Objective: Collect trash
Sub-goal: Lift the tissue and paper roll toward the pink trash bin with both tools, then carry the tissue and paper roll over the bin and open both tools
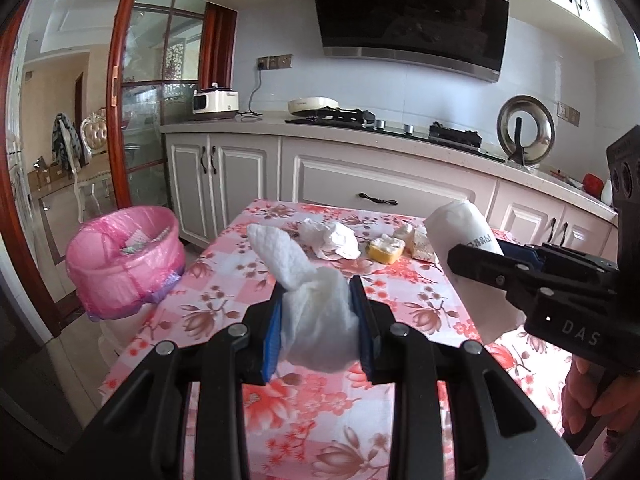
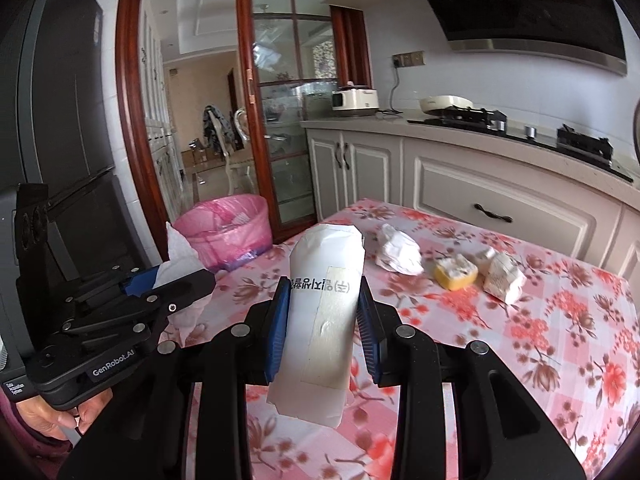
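Our left gripper (image 1: 318,320) is clamped on a crumpled white tissue (image 1: 304,288), the blue pads pinching its lower bunch while a loose tail sticks up and leans toward the bin side. Our right gripper (image 2: 324,320) is closed around a white wrapped packet (image 2: 320,320) with printed text and a strip of tape, held upright between the pads, its bottom end hanging free below them. Both loads sit lifted above the floral tablecloth (image 1: 320,420).

Further out, more trash waits on the table: a crumpled white paper (image 2: 398,254), a yellow sponge-like lump (image 2: 456,272) and a torn white carton piece (image 2: 504,278), though the fisheye blur leaves us unsure what those two really are. The pink-lined bin (image 1: 124,256) stands off the table's left edge, on the floor side, with some scraps already inside.

We judge the risks from here to be these: the tissue is soft and gripped low, so a quick swing could let it slide out short of the bin; the smooth packet could slip down through the pads; and the two grippers travel close together, so they may bump at the narrow bin mouth.
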Tool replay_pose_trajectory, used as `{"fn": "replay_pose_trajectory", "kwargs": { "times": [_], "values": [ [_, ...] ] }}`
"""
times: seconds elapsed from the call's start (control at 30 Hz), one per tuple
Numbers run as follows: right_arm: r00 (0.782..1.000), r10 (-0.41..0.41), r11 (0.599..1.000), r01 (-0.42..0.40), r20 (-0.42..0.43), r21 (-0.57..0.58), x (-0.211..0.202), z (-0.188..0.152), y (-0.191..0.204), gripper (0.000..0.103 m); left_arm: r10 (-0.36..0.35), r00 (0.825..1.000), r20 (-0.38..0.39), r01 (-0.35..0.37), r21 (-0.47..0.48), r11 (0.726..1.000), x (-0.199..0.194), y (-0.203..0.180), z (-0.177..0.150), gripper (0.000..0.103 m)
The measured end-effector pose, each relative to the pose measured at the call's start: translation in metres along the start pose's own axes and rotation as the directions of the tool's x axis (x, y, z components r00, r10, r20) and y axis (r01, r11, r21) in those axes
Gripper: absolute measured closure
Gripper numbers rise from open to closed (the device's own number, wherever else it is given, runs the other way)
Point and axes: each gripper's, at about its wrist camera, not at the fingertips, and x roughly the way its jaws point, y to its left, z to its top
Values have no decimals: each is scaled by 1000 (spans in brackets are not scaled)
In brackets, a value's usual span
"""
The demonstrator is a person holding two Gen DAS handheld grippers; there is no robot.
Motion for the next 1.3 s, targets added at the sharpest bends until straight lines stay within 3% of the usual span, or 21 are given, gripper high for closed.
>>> {"fn": "replay_pose_trajectory", "kwargs": {
  "times": [0.33, 0.67, 0.97, 1.3],
  "values": [
    [995, 100, 994, -102, -27, -48, 60, 24, 35, 71, 99, 995, -5, -99, -61, 993, 5, 56, 3, 73],
    [967, 245, 962, -252, -76, -106, 156, 67, 88, 71, 227, 974, -24, -228, -150, 962, 28, 141, 27, 73],
    [928, 350, 927, -363, -126, -97, 254, 110, 122, 71, 300, 953, -51, -304, -179, 936, 74, 238, 55, 73],
    [901, 401, 910, -412, -166, -38, 350, 137, 135, 69, 345, 933, -99, -358, -227, 906, 137, 325, 72, 69]
  ]
}}
